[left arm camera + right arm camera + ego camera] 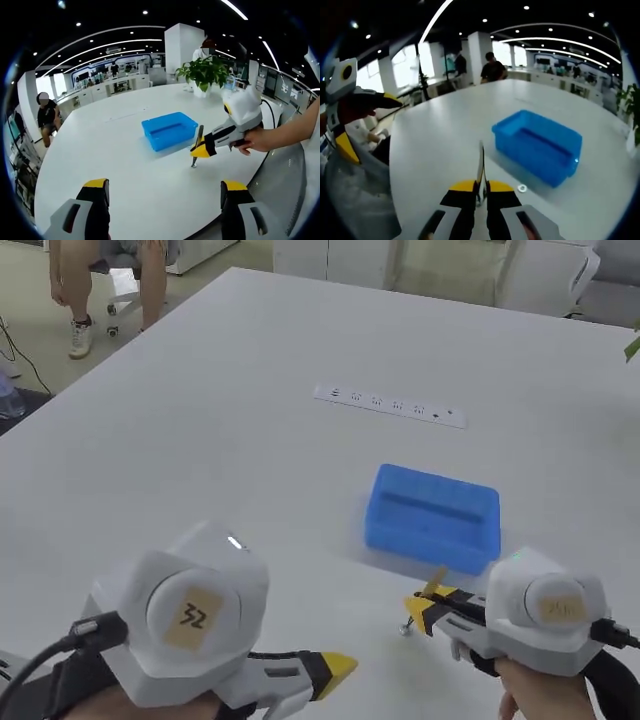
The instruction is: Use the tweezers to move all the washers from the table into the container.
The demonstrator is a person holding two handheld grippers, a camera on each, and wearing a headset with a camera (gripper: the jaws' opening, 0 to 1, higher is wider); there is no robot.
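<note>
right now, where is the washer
In the right gripper view the washer lies on the white table, just right of the tweezers clamped in the right gripper, in front of the blue container.

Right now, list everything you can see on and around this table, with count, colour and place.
table: one, white, under everything
container: one, blue, mid-table, ahead of the right gripper
washer: one seen, silver, on the table close beside the container
tweezers: one pair, greyish, clamped in the right gripper, tips toward the table
power strip: one, white, beyond the container
potted plant: one, green, at the far table edge
seated person: one, past the table's far left corner
left gripper: white, yellow tips, open, empty
right gripper: white, yellow tips, shut on the tweezers
</note>
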